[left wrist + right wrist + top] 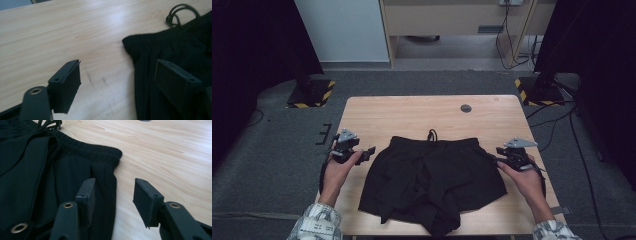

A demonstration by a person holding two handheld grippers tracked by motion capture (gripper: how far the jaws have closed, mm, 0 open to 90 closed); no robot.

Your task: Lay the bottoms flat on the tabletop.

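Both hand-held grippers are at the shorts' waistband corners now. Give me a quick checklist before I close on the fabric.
1. Left hand-held gripper open: ok, jaws apart.
2. Right hand-held gripper open: ok, jaws apart.
3. Fabric between left jaws: not ok; one jaw is over the black shorts, the other over bare table, edge not yet enclosed.
4. Fabric between right jaws: not ok; the side edge lies by the inner jaw, gap mostly over wood.
5. Shorts flat: not ok, folds across the front.
6. Drawstring clear of both jaws: ok.
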